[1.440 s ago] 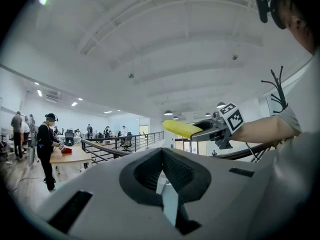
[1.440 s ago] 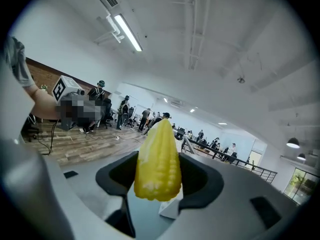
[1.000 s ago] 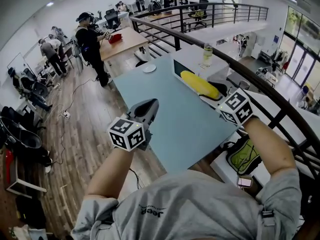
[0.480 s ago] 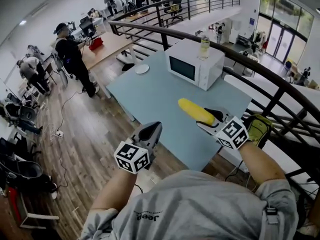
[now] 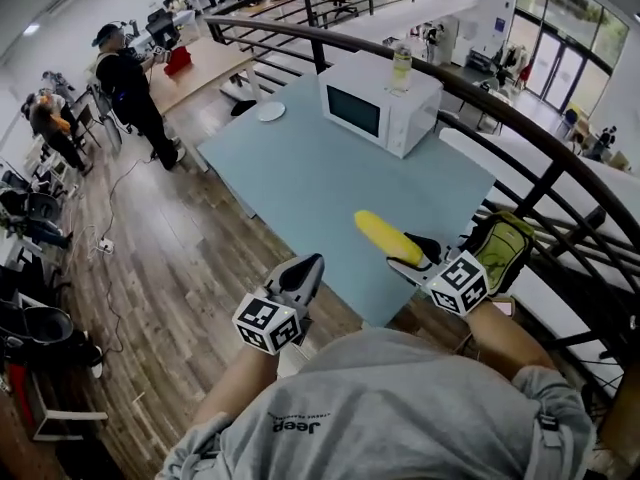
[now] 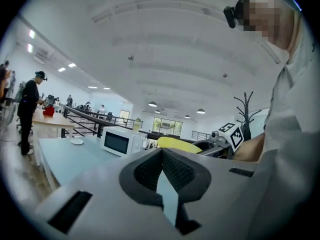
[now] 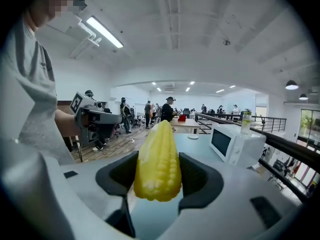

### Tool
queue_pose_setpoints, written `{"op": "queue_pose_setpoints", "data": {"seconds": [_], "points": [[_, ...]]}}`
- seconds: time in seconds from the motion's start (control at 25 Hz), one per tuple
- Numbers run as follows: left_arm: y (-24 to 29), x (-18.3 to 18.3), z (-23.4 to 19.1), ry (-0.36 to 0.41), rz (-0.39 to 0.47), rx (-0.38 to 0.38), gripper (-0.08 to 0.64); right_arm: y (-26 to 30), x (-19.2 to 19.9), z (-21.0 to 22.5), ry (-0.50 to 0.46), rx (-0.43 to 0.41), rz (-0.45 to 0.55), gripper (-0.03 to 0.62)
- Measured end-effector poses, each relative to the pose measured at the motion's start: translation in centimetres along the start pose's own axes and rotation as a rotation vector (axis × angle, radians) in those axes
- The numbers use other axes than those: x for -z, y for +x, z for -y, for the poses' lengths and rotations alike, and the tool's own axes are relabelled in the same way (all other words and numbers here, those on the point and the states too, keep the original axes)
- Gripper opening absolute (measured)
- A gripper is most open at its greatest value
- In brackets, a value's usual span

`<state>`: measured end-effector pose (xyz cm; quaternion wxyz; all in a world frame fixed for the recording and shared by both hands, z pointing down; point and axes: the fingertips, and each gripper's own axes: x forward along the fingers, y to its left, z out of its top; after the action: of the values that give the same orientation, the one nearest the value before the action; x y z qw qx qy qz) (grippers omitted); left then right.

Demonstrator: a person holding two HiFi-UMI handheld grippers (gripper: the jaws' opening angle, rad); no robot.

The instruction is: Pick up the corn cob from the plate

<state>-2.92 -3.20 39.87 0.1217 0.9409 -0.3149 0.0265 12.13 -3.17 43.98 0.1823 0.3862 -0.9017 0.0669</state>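
Observation:
My right gripper is shut on a yellow corn cob, held in the air over the near right part of the light blue table. In the right gripper view the corn cob sits lengthwise between the two dark pads, its tip pointing away. The small white plate lies bare at the table's far left corner, well away from both grippers. My left gripper hovers by the table's near edge with its jaws together and nothing in them. From the left gripper view the corn cob shows just past that gripper's tips.
A white microwave stands at the table's far right with a bottle on top. A dark railing runs along the right side, and a green backpack lies beyond the near right corner. A person stands on the wooden floor at the left.
Both grippers have come down and back toward the table's near edge. The corn cob has travelled with the right gripper, away from the microwave. The grip looks the same.

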Motion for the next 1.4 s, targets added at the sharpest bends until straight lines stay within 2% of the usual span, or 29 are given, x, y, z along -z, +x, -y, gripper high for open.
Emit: {"op": "queue_pose_setpoints", "data": {"seconds": [0.24,0.4,0.56,0.8,1.12,1.4], "points": [[2.3,3.0,2.4,-0.085,-0.01,-0.074,0.018,-2.2,2.9,1.2,0.021,-0.096,-0.018,0.258],[3.4,3.3,2.7,-0.087,-0.012,-0.097,0.018,-2.0,3.4,3.1,0.051,-0.108,-0.016,0.258],[3.0,3.0,1.9,-0.08,-0.006,-0.119,0.018,-1.3,2.9,3.4,0.028,-0.12,-0.012,0.258],[3.0,2.0,0.7,-0.07,0.013,-0.119,0.018,-1.1,1.8,3.8,0.003,-0.11,0.003,0.259],[2.3,1.5,0.4,-0.066,0.017,-0.114,0.018,-1.3,1.6,3.9,0.052,-0.096,0.017,0.259],[2.2,1.2,0.1,-0.058,0.025,-0.116,0.018,-1.3,1.3,4.3,0.007,-0.07,0.015,0.259]]}}
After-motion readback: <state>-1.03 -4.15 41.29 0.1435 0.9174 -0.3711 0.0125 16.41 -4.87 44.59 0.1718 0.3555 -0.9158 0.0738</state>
